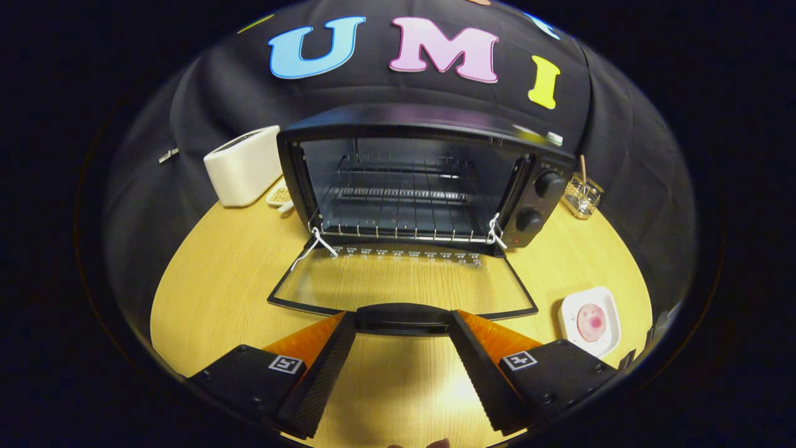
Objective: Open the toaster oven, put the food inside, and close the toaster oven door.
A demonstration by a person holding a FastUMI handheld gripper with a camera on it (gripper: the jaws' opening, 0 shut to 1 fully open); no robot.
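A black toaster oven point(535, 186) stands at the back of the round wooden table point(211, 274). Its glass door point(404, 280) is folded down flat, showing wire racks point(398, 233) and no food inside. The door's black handle point(403, 317) lies just ahead of my gripper point(403, 320), level with the fingertips. My fingers are spread wide, one at each end of the handle, and I cannot tell whether they touch it. A pink round piece of food point(591, 322) sits on a small white square plate point(606, 345), right of the door and of the right finger.
A white toaster point(244, 167) stands left of the oven, with a small pale object point(280, 196) between the two. A clear glass holder with a stick point(583, 194) sits right of the oven. Bare tabletop lies left of the door and under my fingers.
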